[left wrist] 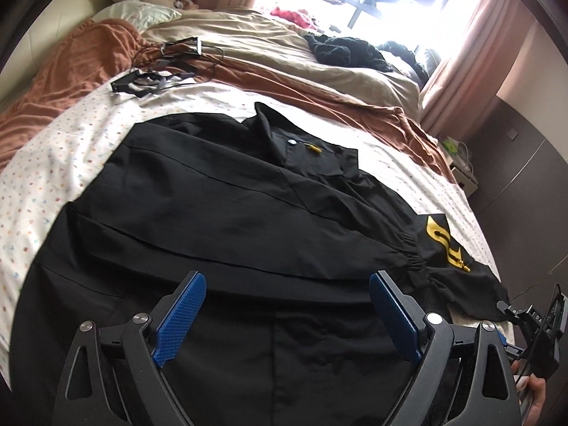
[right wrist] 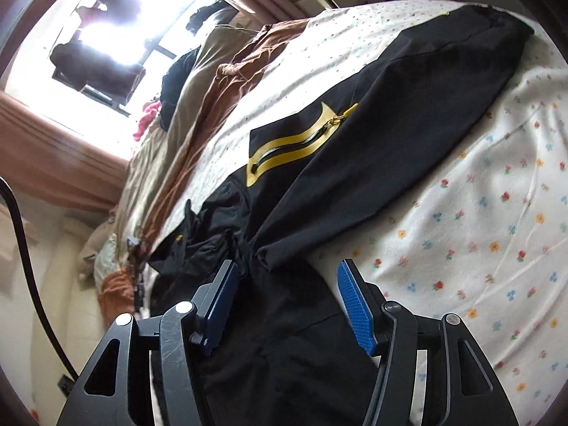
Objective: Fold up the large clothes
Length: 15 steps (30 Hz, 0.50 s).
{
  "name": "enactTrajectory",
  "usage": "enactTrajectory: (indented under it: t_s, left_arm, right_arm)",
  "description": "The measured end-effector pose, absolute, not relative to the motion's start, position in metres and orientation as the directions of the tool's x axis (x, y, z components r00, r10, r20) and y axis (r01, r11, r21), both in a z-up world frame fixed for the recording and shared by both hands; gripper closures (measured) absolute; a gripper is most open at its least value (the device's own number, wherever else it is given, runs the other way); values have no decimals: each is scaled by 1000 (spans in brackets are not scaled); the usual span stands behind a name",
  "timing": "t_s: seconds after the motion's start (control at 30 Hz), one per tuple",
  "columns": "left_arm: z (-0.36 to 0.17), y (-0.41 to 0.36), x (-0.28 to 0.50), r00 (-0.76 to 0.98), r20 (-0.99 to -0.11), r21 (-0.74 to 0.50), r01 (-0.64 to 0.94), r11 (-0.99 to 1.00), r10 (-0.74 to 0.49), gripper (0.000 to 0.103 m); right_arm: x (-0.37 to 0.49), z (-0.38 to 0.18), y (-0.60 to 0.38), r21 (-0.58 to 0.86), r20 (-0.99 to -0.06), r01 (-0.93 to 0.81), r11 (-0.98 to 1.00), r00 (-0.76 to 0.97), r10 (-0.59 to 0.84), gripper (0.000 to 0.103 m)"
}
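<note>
A large black jacket [left wrist: 220, 213] with a yellow zip pocket [left wrist: 442, 239] lies spread on the flowered sheet [left wrist: 46, 184], collar at the far side. My left gripper [left wrist: 287, 284] is open just above its near hem, with nothing between the blue pads [left wrist: 181, 319]. In the right wrist view the jacket [right wrist: 355, 149] stretches away with one sleeve laid over it, and the yellow pocket [right wrist: 294, 145] shows mid-frame. My right gripper [right wrist: 287, 273] is open over the gathered black cloth at the sleeve's cuff end. The right gripper's body shows at the left wrist view's right edge [left wrist: 532, 323].
A brown blanket [left wrist: 71, 67] and beige duvet [left wrist: 266, 35] are bunched across the far bed. Black straps and cables [left wrist: 156, 74] lie on them. Dark clothes [left wrist: 348, 49] are heaped by the bright window. A bedside stand [left wrist: 461, 167] stands at the right. The flowered sheet [right wrist: 479, 230] lies right of the jacket.
</note>
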<state>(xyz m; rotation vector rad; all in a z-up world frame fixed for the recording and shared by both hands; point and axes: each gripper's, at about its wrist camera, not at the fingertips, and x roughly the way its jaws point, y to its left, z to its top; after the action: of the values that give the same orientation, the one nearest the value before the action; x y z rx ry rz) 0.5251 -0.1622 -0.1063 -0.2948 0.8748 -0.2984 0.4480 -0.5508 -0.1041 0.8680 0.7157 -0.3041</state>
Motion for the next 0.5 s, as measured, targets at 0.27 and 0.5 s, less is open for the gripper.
enactTrajectory:
  t_s: [0.27, 0.5]
  left_arm:
    - [-124, -168, 525, 591, -713, -370, 138, 919, -376, 9]
    - [-142, -162, 534, 569, -745, -352, 109, 930, -348, 9]
  right_arm:
    - [445, -98, -572, 375, -744, 597, 709, 650, -154, 28]
    - [438, -115, -612, 341, -757, 666, 663, 613, -227, 28]
